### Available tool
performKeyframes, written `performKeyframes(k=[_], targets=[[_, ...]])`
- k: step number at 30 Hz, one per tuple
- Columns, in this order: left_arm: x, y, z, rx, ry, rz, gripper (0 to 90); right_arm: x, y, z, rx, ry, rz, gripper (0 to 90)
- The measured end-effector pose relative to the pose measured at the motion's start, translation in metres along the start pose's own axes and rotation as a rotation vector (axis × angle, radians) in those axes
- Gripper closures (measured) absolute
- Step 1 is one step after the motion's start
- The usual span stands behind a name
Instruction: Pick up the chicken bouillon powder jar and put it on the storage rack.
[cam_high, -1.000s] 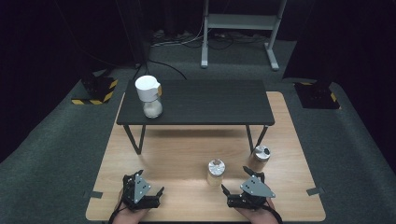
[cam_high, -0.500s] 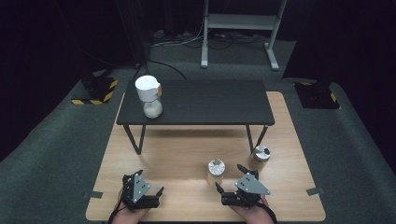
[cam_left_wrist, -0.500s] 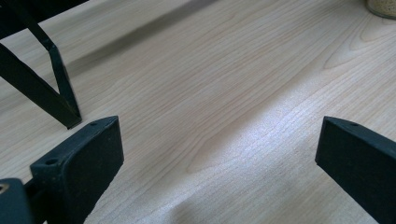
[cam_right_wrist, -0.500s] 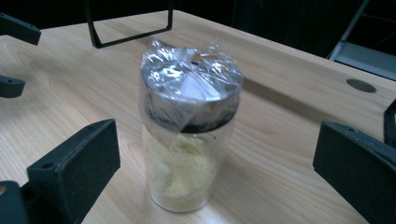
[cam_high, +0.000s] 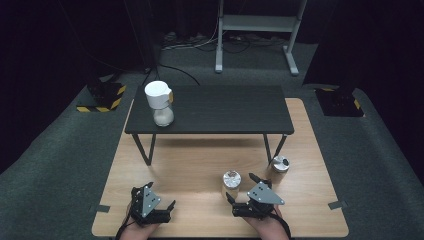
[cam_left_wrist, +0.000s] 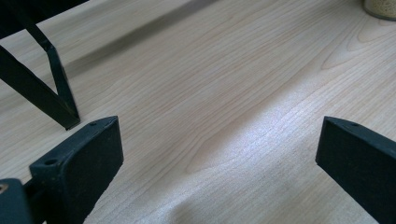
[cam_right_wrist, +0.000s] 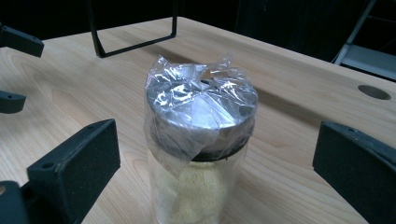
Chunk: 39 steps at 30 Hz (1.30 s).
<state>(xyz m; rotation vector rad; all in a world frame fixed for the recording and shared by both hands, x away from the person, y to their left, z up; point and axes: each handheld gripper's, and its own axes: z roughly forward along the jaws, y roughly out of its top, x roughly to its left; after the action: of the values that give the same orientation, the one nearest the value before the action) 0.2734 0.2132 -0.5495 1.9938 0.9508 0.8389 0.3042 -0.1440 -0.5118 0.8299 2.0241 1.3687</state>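
A plastic-wrapped jar with a silver lid (cam_right_wrist: 201, 100) and pale yellow grains inside stands on the wooden board (cam_high: 185, 165). It sits between the wide-apart jaws of my right gripper (cam_right_wrist: 217, 154), untouched by either. From above, that jar (cam_high: 231, 180) is just ahead-left of the right gripper (cam_high: 240, 187). My left gripper (cam_high: 155, 196) rests open near the board's front left. Its own view has the left gripper (cam_left_wrist: 219, 149) over bare wood, with nothing between the jaws.
A second silver-lidded jar (cam_high: 279, 165) stands right of the first. A low black table (cam_high: 220, 107) spans the back of the board, with a white-lidded jar (cam_high: 160, 102) on its left end. One of its legs (cam_left_wrist: 46, 88) is ahead-left of the left gripper.
My right gripper has slid left and a little forward, bringing its open jaws up to the wrapped jar. The left gripper has stayed put.
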Motion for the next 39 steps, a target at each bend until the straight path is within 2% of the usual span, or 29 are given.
performKeyframes(k=[9, 18, 24, 32, 39], targets=[[0.0, -0.001, -0.001, -0.009, -0.003, -0.004, 1.0, 0.0, 0.002, 0.005, -0.014, 0.007, 0.015, 2.1], [0.001, -0.001, -0.001, -0.012, -0.014, -0.009, 1.0, 0.003, 0.002, 0.008, -0.038, 0.033, 0.021, 14.7], [0.001, -0.001, -0.001, -0.009, -0.016, -0.008, 1.0, 0.002, 0.0, 0.012, -0.035, 0.054, 0.036, 21.2], [0.002, -0.001, -0.002, -0.019, -0.018, -0.014, 1.1, 0.0, -0.002, 0.015, -0.051, 0.066, 0.058, 28.2], [0.003, -0.002, -0.003, -0.026, -0.022, -0.023, 1.0, 0.0, -0.004, 0.016, -0.082, 0.062, 0.058, 32.4]])
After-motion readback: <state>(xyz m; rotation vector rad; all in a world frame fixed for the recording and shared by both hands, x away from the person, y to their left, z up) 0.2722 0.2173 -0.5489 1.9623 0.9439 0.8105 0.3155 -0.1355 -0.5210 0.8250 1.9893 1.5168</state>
